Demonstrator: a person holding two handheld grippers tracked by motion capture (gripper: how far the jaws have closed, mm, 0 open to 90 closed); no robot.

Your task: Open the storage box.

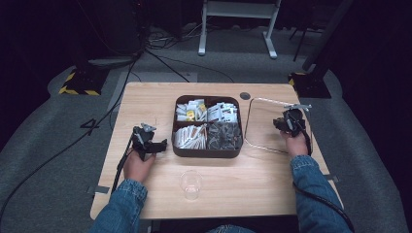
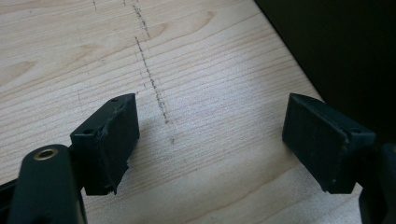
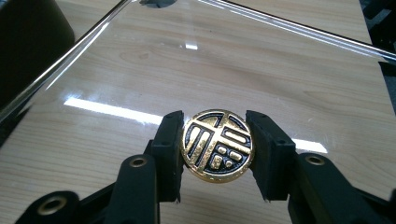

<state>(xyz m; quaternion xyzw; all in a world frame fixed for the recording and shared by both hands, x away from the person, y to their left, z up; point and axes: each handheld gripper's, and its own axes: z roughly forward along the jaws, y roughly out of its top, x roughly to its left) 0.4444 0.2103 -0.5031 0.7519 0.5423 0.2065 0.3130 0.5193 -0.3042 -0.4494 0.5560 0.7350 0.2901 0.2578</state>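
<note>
In the right gripper view a round gold and black medallion (image 3: 217, 145) with a raised character is clamped between the two black pads, so my right gripper (image 3: 217, 148) is shut on it. It hangs just above a clear glass tray (image 3: 140, 60). From above, that gripper (image 1: 287, 121) is over the tray (image 1: 256, 138) at the right of the table. My left gripper (image 1: 156, 144) rests at the left of the brown box (image 1: 208, 152), its jaws wide open over bare wood (image 2: 187, 93) with nothing between them.
The brown box has several compartments full of small packets (image 1: 197, 111). A clear plastic cup (image 1: 191, 184) stands near the front edge. The table's right side drops off past the tray. Cables and a stand base (image 1: 80, 82) lie on the floor behind.
</note>
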